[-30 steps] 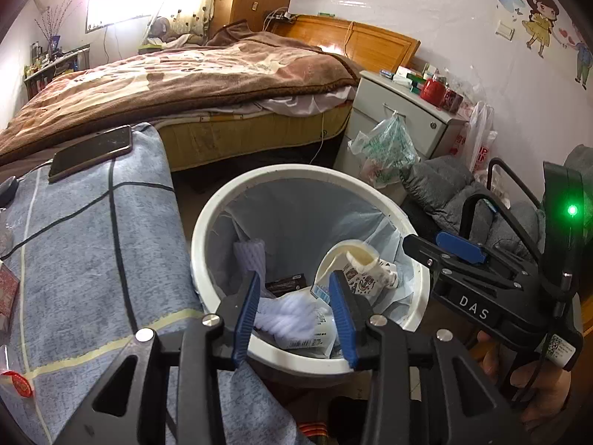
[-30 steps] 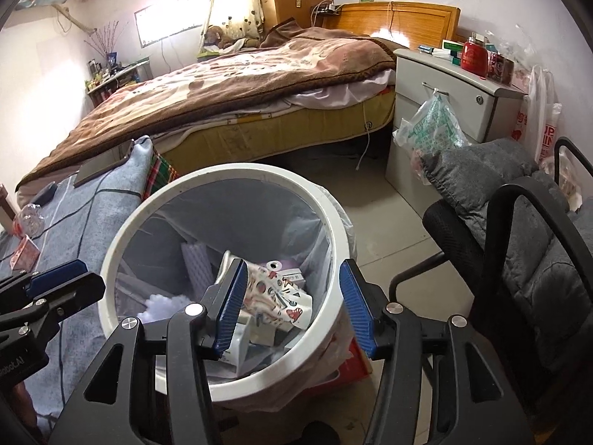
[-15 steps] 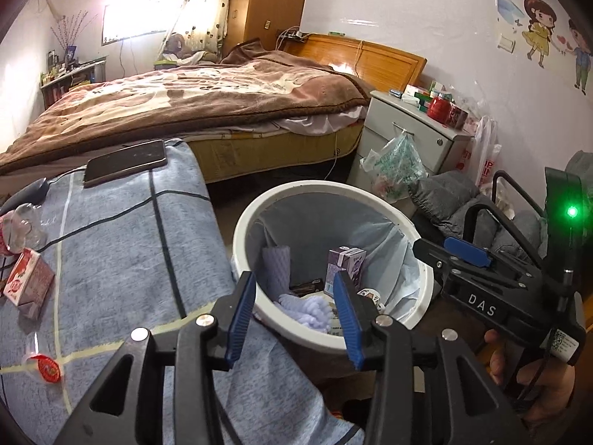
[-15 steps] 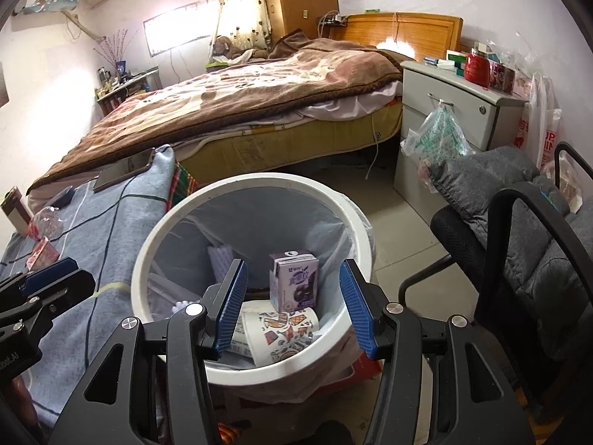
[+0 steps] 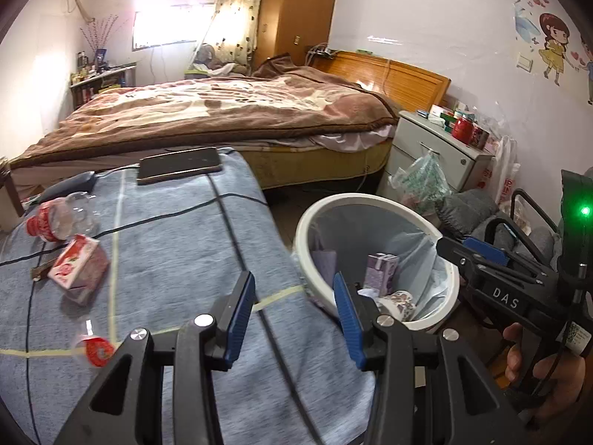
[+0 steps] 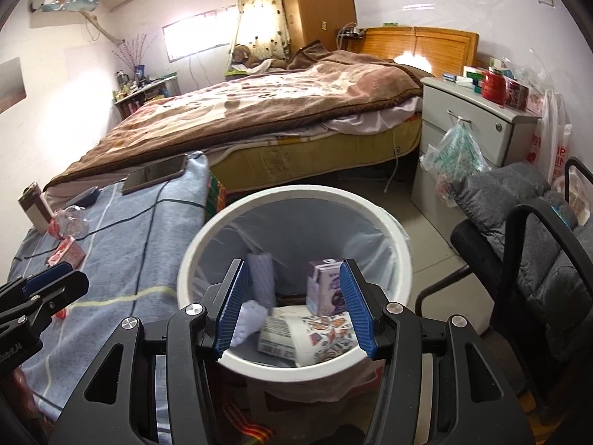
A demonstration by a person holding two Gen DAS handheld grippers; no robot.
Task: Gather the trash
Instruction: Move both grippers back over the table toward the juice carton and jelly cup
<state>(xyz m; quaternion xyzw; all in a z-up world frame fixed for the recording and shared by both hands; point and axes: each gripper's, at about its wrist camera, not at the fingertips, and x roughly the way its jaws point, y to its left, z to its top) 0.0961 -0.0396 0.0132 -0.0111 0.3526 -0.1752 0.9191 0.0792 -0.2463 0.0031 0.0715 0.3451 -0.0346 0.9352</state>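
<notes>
- Left gripper (image 5: 292, 285): jaws part-open with nothing between them, pointing down over the near edge of the cloth-covered surface (image 5: 178, 244).
- Right gripper (image 6: 292, 270): jaws wide, empty, hanging above the trash bin (image 6: 404, 259). A purple carton (image 6: 326, 289) and a printed paper cup (image 6: 322, 337) lie inside, below and between the jaws.
- Remaining trash sits on the surface, left of the left jaws: a red-and-clear wrapper (image 5: 97, 348) nearest, a pink carton (image 5: 78, 263) beyond it, and a crushed plastic bottle (image 5: 59, 218) further off.
- Step in hand (my reading): go left for the next piece.
- Wrapper is thin and flat, so widen the jaws first, come in low, and pinch a raised edge without dragging the cloth.
- Carton looks easier: it lies tilted, so line the jaws across its narrow faces and close gently (it may crush).
- Keep the right gripper clear of the bin mouth so the drop path stays free.
- Not trash: a phone (image 5: 179, 165) lies at the far end of the surface, well ahead of the left jaws, with a dark cable running across the cloth towards it. Do not snag it.
- A brown stick (image 5: 39, 272) pokes out beside the carton; what it is I cannot tell.
- Bin stands just right of the left jaws, touching or nearly touching the surface edge; a grey chair (image 6: 519, 222) crowds its far right side.
</notes>
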